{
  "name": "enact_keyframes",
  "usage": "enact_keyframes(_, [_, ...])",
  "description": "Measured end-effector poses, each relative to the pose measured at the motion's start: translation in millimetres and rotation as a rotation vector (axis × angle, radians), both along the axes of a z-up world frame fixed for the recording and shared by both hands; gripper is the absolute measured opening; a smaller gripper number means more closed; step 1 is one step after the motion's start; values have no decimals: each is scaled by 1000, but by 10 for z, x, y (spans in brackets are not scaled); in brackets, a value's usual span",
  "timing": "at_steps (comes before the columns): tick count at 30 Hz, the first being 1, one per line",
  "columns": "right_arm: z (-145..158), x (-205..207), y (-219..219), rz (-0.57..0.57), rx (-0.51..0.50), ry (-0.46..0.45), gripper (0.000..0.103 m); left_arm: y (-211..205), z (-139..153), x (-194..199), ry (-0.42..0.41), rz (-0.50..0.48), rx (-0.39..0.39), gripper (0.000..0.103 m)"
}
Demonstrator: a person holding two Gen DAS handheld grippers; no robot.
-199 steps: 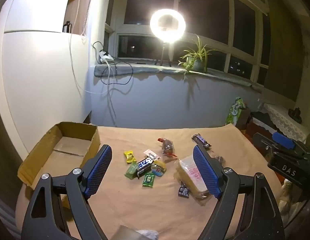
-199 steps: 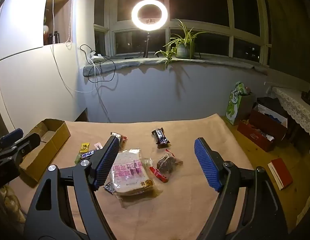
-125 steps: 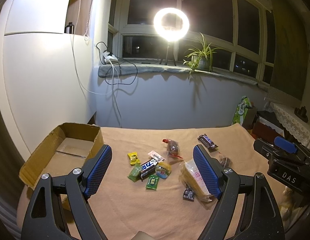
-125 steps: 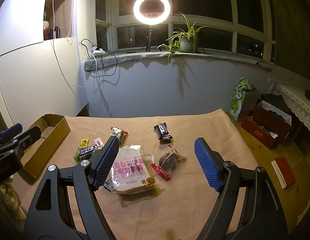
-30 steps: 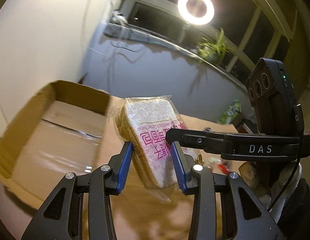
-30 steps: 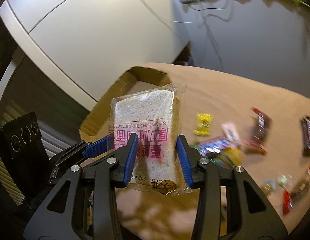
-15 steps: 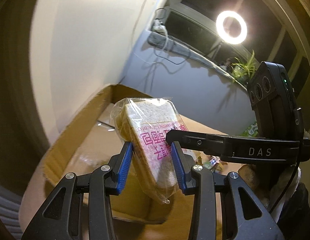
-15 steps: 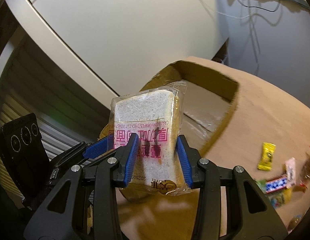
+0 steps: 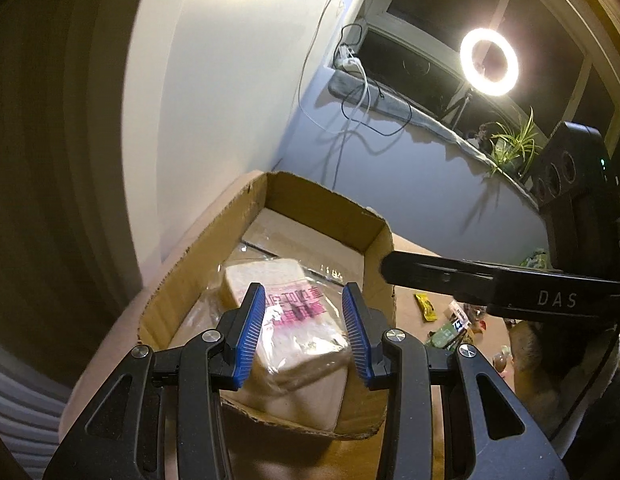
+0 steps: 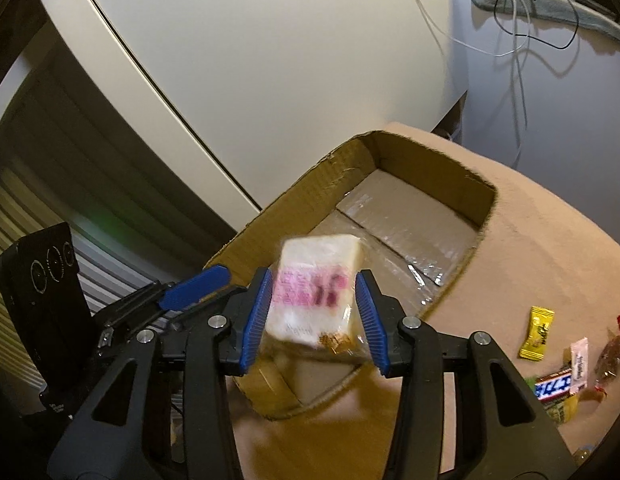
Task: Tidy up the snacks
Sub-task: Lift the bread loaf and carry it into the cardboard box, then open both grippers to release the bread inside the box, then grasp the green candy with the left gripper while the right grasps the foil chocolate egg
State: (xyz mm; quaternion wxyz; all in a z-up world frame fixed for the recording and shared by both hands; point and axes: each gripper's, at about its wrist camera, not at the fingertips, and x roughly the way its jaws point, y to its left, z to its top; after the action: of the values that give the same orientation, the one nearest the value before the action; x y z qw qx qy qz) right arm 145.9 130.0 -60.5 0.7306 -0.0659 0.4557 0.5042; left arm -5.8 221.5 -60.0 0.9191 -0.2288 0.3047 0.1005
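The bag of bread point(image 9: 285, 320) is inside the cardboard box point(image 9: 322, 204), at the end of the box nearest me; in my right view the bread point(image 10: 314, 284) looks blurry and sits just above the box floor, so I cannot tell if it is lying flat yet; the pink words on the bag face up. My left gripper point(image 9: 303, 334) is over the near end of the box with its 2 blue fingers point(image 9: 251, 328) spread a little wider than the bread, one on each side, and I can see gaps there, so it has let go. My right gripper point(image 10: 314, 320) is over the same end of the box point(image 10: 422, 184); its 2 blue fingers point(image 10: 257, 316) sit close beside the bread, and I cannot tell if they touch it. The far half of the box shows bare cardboard with shiny tape. To the right of the box, on the tan table cover point(image 10: 550, 232), lie a yellow candy point(image 10: 537, 333), a blue and white bar point(image 10: 554, 387) and a red candy point(image 10: 612, 354).
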Motion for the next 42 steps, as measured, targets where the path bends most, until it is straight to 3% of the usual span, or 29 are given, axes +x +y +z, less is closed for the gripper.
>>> enact_keyframes(5, [79,11,-272,-40,12,-21,48,-138,68,-12,-12,-29,27,37])
enact_keyframes(7, [103,-4,-423,-60,1,-56,54,-216,81,-5,-22,-42,36,37])
enact_keyframes(14, [125,19,-1179,-181,-29,-160,55,-575,103,69,-35,-118,59,40])
enact_keyframes(17, [131,93,-1560,-247,-42,-181,55,-801,74,181,-22,-173,61,40])
enact_keyframes(20, [129,159,-1925,-305,-72,-210,67,-997,39,285,-7,-220,63,40])
enact_keyframes(28, [-56,360,-2775,-424,-156,-202,67,-1463,-179,652,50,-321,84,40])
enact_keyframes(35, [-294,420,-3212,-456,-194,-169,67,-1578,-381,832,113,-341,96,40])
enact_keyframes(42, [-435,372,-3127,-377,-201,-159,58,-1619,-558,996,164,-354,107,40])
